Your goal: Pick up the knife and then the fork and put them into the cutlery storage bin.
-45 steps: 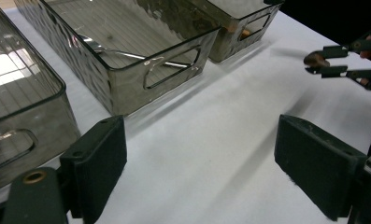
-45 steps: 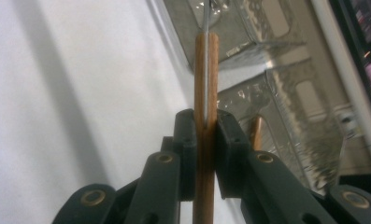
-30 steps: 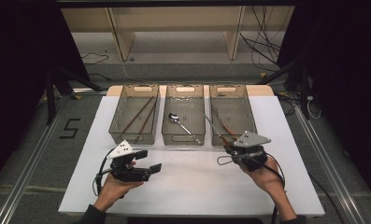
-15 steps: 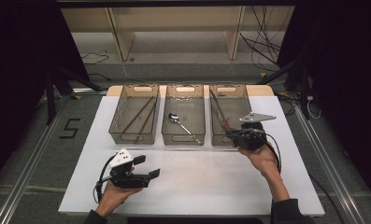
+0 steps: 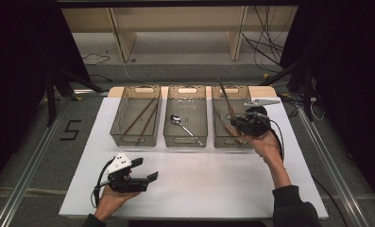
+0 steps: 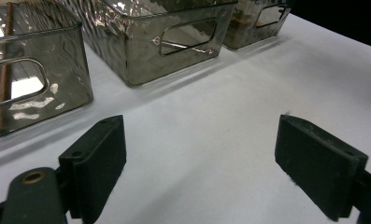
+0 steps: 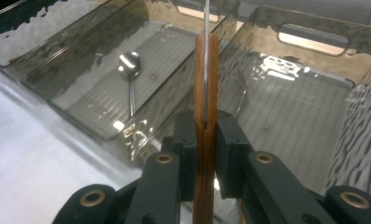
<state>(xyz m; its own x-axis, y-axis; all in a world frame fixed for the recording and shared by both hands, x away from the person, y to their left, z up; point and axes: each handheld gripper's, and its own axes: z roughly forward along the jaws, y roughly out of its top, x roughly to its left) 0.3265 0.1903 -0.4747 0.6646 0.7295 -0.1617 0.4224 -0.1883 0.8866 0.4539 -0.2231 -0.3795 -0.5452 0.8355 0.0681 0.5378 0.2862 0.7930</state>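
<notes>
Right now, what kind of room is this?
Probably a lab or recording studio: a white table with three clear bins for sorting cutlery, black curtains, and loose cables on the floor.

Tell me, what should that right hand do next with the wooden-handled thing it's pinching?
Probably lower it into the right bin. The right gripper is shut on the knife, held tilted above that bin, while the spoon and sticks already lie in their own bins.
</notes>
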